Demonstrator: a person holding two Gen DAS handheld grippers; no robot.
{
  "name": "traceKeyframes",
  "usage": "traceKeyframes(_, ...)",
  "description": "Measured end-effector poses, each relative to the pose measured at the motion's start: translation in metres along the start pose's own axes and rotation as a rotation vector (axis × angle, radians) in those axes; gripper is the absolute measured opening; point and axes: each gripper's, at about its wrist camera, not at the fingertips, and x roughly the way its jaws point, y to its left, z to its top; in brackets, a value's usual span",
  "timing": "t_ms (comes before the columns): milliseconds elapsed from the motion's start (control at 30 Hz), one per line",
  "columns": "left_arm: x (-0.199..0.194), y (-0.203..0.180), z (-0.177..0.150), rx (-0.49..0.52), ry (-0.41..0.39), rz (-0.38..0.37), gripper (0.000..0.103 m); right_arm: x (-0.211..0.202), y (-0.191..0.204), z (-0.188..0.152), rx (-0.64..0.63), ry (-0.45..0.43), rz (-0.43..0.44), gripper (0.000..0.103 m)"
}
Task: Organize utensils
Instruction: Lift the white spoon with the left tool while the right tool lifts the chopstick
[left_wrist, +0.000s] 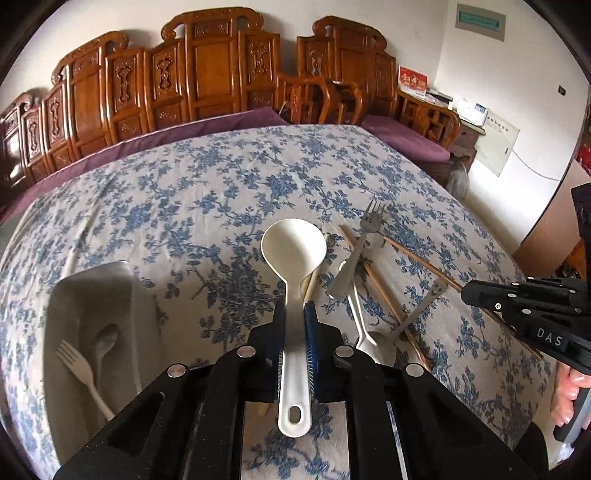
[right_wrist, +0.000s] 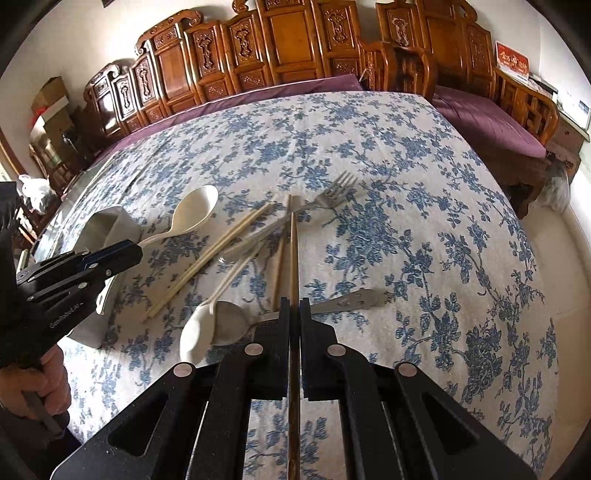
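The cream plastic ladle (left_wrist: 293, 254) is pinched by its flat handle between the pads of the left gripper (left_wrist: 294, 314), bowl pointing away from the hand and its long axis running straight along the fingers; it seems to hang above the table rather than rest on it, though the height is hard to judge. The move that matters is sideways: the pale rectangular tray (left_wrist: 92, 280) lies just to the left of that gripper near the table's left edge, so the left hand is by far the nearer one, and the ladle would probably need turning to lie along the tray's length beside the cream plastic fork (left_wrist: 79, 365) and small spoon (left_wrist: 105, 341) already in it. The right gripper (right_wrist: 294, 306) is pressed together on a single dark wooden chopstick (right_wrist: 293, 258), thin and straight, its length in line with the fingers. Below and ahead of it, toward the table's middle, lies a loose heap: a steel fork (right_wrist: 328, 197) with shiny tines, pale bamboo chopsticks (right_wrist: 218, 251), a cream spoon (right_wrist: 199, 328) lying against a dull metal spoon (right_wrist: 229, 321) with a pierced handle. The blue-flowered tablecloth (right_wrist: 406, 221) is soft and slightly wrinkled, so things may snag
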Motion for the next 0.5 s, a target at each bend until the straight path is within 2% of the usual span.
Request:
traceKeyframes(267, -0.039, 0.011, -0.004, 0.026, -0.041, 0.07, 0.009, -0.015, 0.026, 0.001, -0.034, -0.03, 0.041, 0.006)
traceKeyframes(500, -0.068, 0.033, -0.013, -0.006, -0.051, 0.11, 0.009, -0.03, 0.054, 0.003, -0.081, -0.048, 0.066, 0.006)
